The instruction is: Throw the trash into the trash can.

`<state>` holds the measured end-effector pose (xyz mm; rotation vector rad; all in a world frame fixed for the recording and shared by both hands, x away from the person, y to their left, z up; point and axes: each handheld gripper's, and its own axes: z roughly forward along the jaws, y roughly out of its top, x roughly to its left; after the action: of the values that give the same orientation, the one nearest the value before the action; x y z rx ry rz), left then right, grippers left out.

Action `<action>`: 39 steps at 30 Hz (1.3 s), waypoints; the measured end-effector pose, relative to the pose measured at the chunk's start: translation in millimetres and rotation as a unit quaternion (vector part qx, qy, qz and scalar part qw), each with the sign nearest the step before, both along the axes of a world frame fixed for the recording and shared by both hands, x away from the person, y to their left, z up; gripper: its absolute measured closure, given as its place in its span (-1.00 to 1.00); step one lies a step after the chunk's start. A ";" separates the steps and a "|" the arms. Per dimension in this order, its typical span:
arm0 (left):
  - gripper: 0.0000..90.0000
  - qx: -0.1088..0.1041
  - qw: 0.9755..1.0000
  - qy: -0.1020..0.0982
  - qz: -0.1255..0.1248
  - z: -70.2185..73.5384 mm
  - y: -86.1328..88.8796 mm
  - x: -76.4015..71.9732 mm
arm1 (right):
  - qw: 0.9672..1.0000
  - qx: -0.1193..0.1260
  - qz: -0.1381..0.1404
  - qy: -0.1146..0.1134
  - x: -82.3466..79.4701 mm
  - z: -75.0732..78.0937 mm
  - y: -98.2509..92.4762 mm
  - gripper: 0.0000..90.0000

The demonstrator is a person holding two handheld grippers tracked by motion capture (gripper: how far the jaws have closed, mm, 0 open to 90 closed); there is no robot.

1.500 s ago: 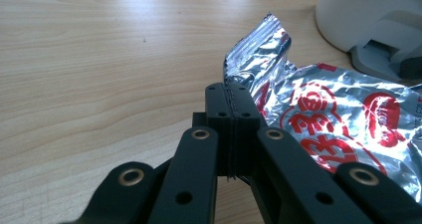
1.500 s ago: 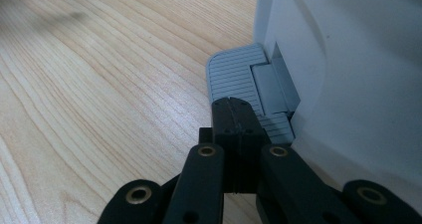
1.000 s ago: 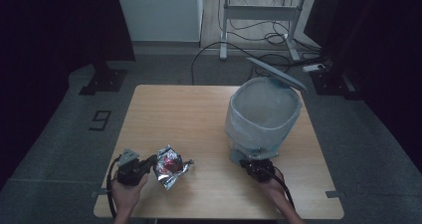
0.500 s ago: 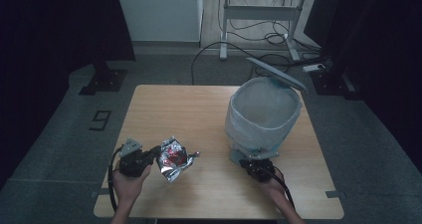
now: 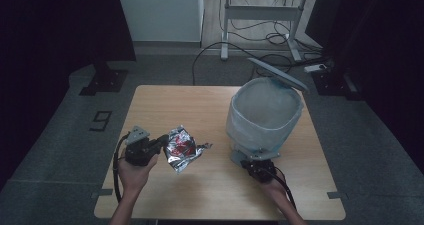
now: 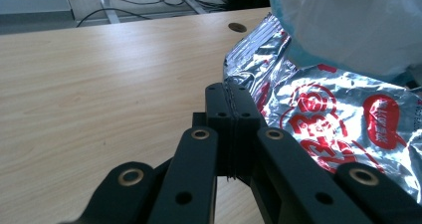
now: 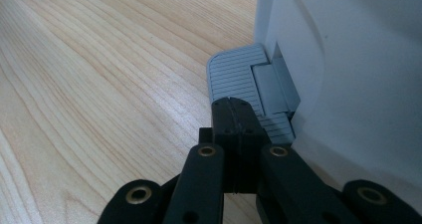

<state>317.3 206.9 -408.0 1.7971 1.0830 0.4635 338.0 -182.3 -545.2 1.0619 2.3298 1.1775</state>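
Left tongs [image 5: 162, 140] clamped on foil snack bag [image 5: 182, 147]; right tongs [image 7: 233, 104] closed empty, tips on bin pedal [image 7: 236, 77].

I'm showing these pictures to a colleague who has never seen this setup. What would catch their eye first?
Probably the crinkled silver and red foil wrapper, pinched at its edge by the shut left gripper above the table's near left part. Next comes the big pedal bin at the right, lined with a pale bag, its lid up, with the shut right gripper pressing on the grey foot pedal.

Black fingers [image 6: 234, 129] with screws, black trailing cables.
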 end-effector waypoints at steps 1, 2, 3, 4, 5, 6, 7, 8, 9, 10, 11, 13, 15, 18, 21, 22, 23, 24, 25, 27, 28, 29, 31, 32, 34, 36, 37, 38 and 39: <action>0.99 0.001 1.000 -0.001 -0.001 1.5 -0.9 0.7 | 1.000 0.000 0.000 0.000 0.1 0.0 0.0 1.00; 0.99 0.001 1.000 -0.001 -0.001 1.5 -0.9 0.7 | 1.000 0.000 0.000 0.000 0.1 0.0 0.0 1.00; 0.99 -0.002 1.000 -0.002 -0.003 5.8 -2.9 2.8 | 1.000 0.000 0.000 0.001 0.0 0.0 0.0 1.00; 0.99 -0.002 1.000 -0.002 -0.004 7.7 -3.6 3.7 | 1.000 0.001 0.000 0.001 0.1 0.0 0.0 1.00; 0.99 -0.002 1.000 -0.003 -0.004 9.7 -4.4 4.6 | 1.000 0.001 0.000 0.001 0.1 0.0 0.0 1.00; 0.99 -0.003 1.000 -0.004 -0.005 11.8 -5.2 5.5 | 1.000 0.001 0.000 0.001 0.1 0.0 0.0 1.00; 0.99 -0.004 1.000 -0.006 -0.006 14.0 -6.0 6.3 | 1.000 0.001 0.000 0.001 0.1 0.0 0.0 1.00; 0.99 -0.004 1.000 -0.007 -0.007 16.2 -6.7 7.0 | 1.000 0.001 0.000 0.000 0.2 -0.1 -0.1 1.00; 0.99 -0.005 1.000 -0.009 -0.007 18.2 -7.6 7.8 | 1.000 0.001 0.000 0.001 0.2 0.0 -0.1 1.00; 0.99 -0.005 1.000 -0.009 -0.007 18.2 -7.6 7.8 | 1.000 0.001 0.000 0.001 0.2 0.0 -0.1 1.00; 0.99 -0.005 1.000 -0.009 -0.009 20.1 -8.5 8.5 | 1.000 0.001 0.000 0.001 0.2 -0.1 -0.1 1.00; 0.99 -0.005 1.000 -0.010 -0.012 23.6 -10.4 9.9 | 1.000 0.001 0.000 0.001 0.2 -0.1 -0.1 1.00; 0.99 -0.005 1.000 -0.013 -0.015 27.9 -13.6 11.2 | 1.000 0.002 0.000 0.001 0.3 -0.1 -0.2 1.00; 0.99 -0.004 1.000 -0.016 -0.018 32.2 -17.3 12.5 | 1.000 0.001 0.001 0.000 0.5 0.0 -0.4 1.00; 0.99 -0.004 1.000 -0.019 -0.022 37.2 -20.8 13.8 | 1.000 0.002 0.002 0.000 0.5 -0.1 -0.4 1.00; 0.99 -0.004 1.000 -0.020 -0.022 38.5 -21.4 14.1 | 1.000 0.002 0.002 0.000 0.6 -0.1 -0.5 1.00; 0.99 -0.006 1.000 -0.021 -0.023 40.3 -22.3 14.4 | 1.000 0.002 0.002 0.000 0.6 -0.1 -0.5 1.00; 0.99 -0.007 0.999 -0.023 -0.023 42.5 -23.0 15.1 | 1.000 0.002 0.002 0.000 0.7 -0.1 -0.6 1.00; 0.99 -0.007 0.999 -0.024 -0.024 44.1 -23.7 15.7 | 1.000 0.002 0.002 0.001 0.7 0.0 -0.7 1.00; 0.99 -0.004 0.999 -0.026 -0.024 47.3 -25.4 17.2 | 1.000 0.002 0.003 0.001 0.8 0.1 -0.8 1.00; 0.99 -0.004 0.999 -0.026 -0.024 47.3 -25.4 17.2 | 1.000 0.002 0.003 0.001 0.8 0.1 -0.8 1.00; 0.99 -0.004 0.999 -0.027 -0.025 49.0 -25.9 18.1 | 1.000 0.002 0.003 0.001 0.8 0.1 -0.8 1.00; 0.99 -0.005 0.999 -0.030 -0.025 53.2 -27.2 19.6 | 1.000 0.003 0.003 0.001 0.8 -0.1 -0.7 1.00; 0.99 -0.005 0.999 -0.031 -0.025 54.5 -27.7 20.0 | 1.000 0.003 0.003 0.001 0.9 -0.1 -0.8 1.00; 0.99 -0.005 0.999 -0.034 -0.027 59.4 -29.5 21.4 | 1.000 0.003 0.003 0.002 0.9 0.1 -1.0 1.00; 1.00 -0.004 0.999 -0.035 -0.027 60.6 -30.3 21.8 | 1.000 0.003 0.003 0.002 0.9 0.1 -1.0 1.00; 0.99 -0.003 0.999 -0.036 -0.028 62.8 -31.8 22.6 | 1.000 0.002 0.003 0.002 0.9 0.0 -1.0 1.00; 0.99 -0.003 0.999 -0.037 -0.028 63.8 -32.6 23.0 | 1.000 0.002 0.004 0.001 0.9 0.0 -1.0 1.00; 0.99 -0.003 0.999 -0.038 -0.029 64.7 -33.3 23.5 | 1.000 0.002 0.004 0.001 0.9 0.0 -1.0 1.00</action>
<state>340.8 173.6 -343.3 1.7876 0.9764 0.4889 339.0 -183.3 -545.2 1.0575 2.3357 1.1855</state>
